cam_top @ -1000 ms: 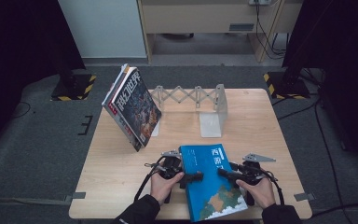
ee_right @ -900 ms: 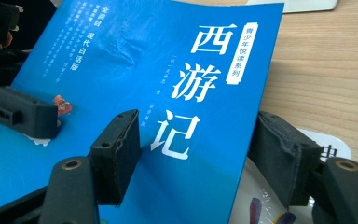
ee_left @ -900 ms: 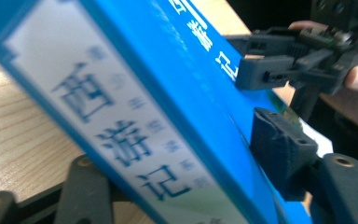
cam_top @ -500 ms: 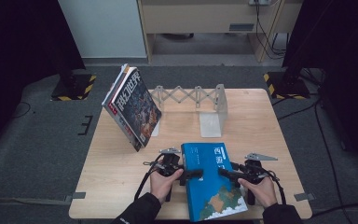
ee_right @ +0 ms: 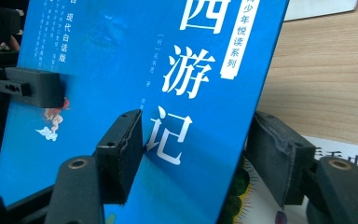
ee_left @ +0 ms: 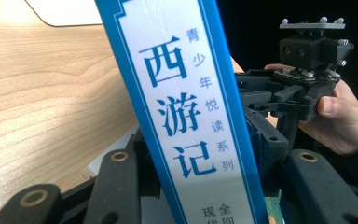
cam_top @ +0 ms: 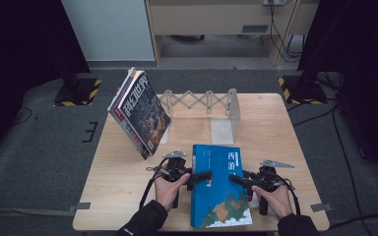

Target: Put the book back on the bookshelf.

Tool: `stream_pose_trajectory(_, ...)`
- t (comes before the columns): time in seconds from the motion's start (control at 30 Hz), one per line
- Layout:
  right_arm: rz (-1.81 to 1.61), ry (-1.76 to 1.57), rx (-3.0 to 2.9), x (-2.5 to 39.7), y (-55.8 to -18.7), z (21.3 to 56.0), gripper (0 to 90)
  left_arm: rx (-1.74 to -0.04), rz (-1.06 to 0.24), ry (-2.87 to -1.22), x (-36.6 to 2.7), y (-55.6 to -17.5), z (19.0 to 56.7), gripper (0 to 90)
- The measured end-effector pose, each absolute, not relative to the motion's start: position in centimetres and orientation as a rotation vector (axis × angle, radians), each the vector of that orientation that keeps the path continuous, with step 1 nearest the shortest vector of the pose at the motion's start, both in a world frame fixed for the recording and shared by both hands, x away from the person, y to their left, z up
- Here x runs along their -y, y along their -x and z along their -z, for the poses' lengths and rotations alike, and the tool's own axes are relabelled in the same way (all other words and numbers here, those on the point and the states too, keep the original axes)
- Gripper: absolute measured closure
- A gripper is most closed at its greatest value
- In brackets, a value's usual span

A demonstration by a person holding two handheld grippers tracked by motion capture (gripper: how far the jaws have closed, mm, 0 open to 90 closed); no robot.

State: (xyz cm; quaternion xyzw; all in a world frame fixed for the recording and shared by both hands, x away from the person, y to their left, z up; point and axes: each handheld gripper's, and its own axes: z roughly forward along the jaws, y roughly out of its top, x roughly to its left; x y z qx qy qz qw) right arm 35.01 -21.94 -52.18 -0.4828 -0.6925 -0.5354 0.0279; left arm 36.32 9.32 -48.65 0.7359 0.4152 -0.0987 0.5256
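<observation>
While both hands stay low at the table's near edge, the left gripper pinches the blue book's spine side and the right gripper pinches its opposite edge. Tilted magazines lean by the rack, well apart.

- Blue book: hardcover with a bright blue front cover bearing large white Chinese characters at the upper right and a landscape illustration in green, orange and white along the lower edge.
- Spine: white panel framed in blue, printed with large blue characters and a column of smaller ones.
- Position: near edge of the wooden table, centre, cover facing up in the high view.
- Pose: raised off the table surface and tilted; another printed book lies beneath it in the right gripper view.
- State: closed, clamped at its left edge by the left gripper and at its right edge by the right gripper.
</observation>
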Motion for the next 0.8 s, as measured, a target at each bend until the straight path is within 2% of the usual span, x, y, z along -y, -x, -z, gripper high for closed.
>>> stream_pose_trajectory(0.2,1.644,1.502,2.133,22.1,-35.1,52.3,38.8,-1.026,0.217,-1.753,-8.7,-36.5,48.8,52.4)
stream_pose_trajectory(0.4,1.629,1.505,2.147,22.1,-35.1,52.3,38.8,-1.024,0.208,-1.787,-7.8,-36.7,48.8,41.1)
stream_pose_trajectory(0.8,1.634,1.462,2.169,21.9,-35.0,52.1,39.4,-1.063,0.263,-1.748,-6.9,-36.9,49.3,43.1)
